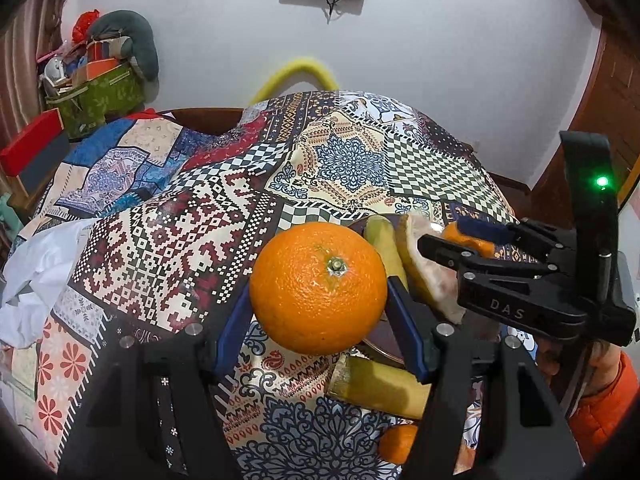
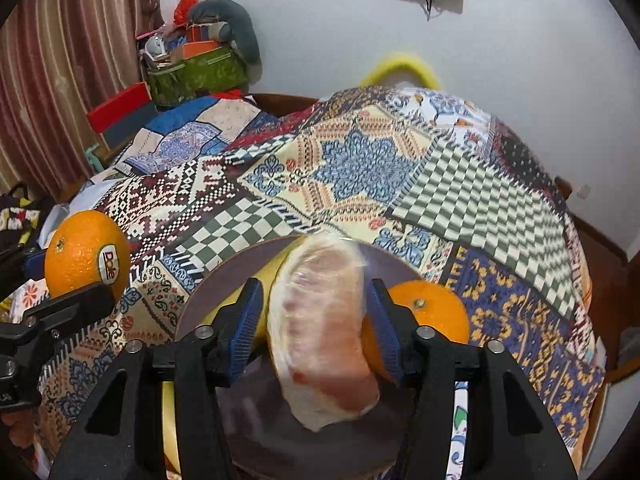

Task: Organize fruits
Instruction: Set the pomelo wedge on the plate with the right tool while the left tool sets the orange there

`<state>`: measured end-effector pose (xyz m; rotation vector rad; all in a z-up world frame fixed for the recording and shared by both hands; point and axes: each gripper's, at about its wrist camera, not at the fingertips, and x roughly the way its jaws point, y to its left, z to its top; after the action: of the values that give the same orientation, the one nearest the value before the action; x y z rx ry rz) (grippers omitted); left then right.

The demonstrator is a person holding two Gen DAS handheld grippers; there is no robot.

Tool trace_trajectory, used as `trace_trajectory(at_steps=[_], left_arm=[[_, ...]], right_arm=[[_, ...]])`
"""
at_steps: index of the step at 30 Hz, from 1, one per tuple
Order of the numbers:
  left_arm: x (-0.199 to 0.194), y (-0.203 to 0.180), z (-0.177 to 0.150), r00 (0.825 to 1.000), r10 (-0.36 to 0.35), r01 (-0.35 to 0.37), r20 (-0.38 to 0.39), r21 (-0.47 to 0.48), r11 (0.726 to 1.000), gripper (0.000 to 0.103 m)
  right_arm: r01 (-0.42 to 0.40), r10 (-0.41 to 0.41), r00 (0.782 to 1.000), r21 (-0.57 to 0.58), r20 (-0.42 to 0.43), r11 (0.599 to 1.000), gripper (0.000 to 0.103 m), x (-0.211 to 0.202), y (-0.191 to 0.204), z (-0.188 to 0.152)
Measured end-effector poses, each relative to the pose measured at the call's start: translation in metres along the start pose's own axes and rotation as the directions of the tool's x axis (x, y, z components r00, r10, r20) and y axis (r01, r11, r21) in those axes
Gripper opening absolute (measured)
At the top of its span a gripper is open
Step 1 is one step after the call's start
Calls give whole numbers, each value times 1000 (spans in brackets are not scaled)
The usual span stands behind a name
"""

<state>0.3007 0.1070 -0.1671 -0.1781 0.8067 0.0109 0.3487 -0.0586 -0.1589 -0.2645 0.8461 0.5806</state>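
Note:
My left gripper (image 1: 318, 304) is shut on a large orange (image 1: 318, 286) and holds it above the patterned table; the orange also shows in the right wrist view (image 2: 86, 258), with a Dole sticker. My right gripper (image 2: 316, 320) is around a plastic-wrapped pomelo wedge (image 2: 322, 332) above a dark brown plate (image 2: 224, 284); the right pad touches it, the left pad stands slightly off. A second orange (image 2: 434, 310) lies just right of the right finger. Yellow banana pieces (image 1: 380, 386) lie by the plate. The right gripper also shows in the left wrist view (image 1: 464, 240).
A patchwork cloth (image 1: 192, 240) covers the table. A small orange (image 1: 396, 442) lies near the front edge. A green box of clutter (image 1: 96, 96) and a red box (image 1: 32, 148) stand at the back left. A white cloth (image 1: 36, 276) lies at the left.

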Motion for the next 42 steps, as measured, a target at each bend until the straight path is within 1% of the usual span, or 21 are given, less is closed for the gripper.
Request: trace_trajectory(at_steps=[1,2,3,6,10,13,16,21,28,31,34,39,42], left_arm=[[0,-1,0,1000,-1,1,0,1,1000,65],[-1,-2,0,1000,-3,3,0,2,1000,65],[-2,-3,1,1000,-6,6,0,3,1000,65],[-4,-9,2,1000,-14,14,0,13,1000,65],[-7,-23,0,999,-32,32,-4,37,999,65],[-6,-34,-1,999,-45,46,-17,55,997,65],[-2,-46,-3,997,-72,74,-39,63,995,65],[9,-67,-9,993,-88,94,-76,88,992,65],[24,-88,-17,987,-95,110,-128,117,987,65],[30,-92,-18,985,-93,111,-148,118,987,65],[38,-94,-18,982,-84,106,-172,121,987,65],[52,-96,-25,973,-52,84,-225,138,987,65],[57,-94,-26,971,-57,87,-233,122,989,65]], right_arm=[[12,-12,1000,-7,15,1000,63,-4,1,1],[17,-17,999,-10,31,1000,64,-8,1,1],[21,-20,999,-13,47,1000,64,-13,0,1],[15,-15,998,-7,66,1000,64,-26,-5,1],[26,-27,996,9,87,1000,64,-41,-14,-5],[40,-42,994,19,97,999,64,-53,-22,-14],[78,-80,991,17,111,997,64,-65,-31,-24],[118,-119,986,15,115,993,64,-75,-43,-35],[108,-113,988,48,110,993,64,-78,-54,-49],[102,-108,989,58,104,993,64,-77,-57,-54],[113,-118,987,53,108,992,64,-79,-59,-58],[110,-115,988,57,102,992,64,-80,-62,-60],[111,-116,988,53,100,992,64,-81,-61,-61]])
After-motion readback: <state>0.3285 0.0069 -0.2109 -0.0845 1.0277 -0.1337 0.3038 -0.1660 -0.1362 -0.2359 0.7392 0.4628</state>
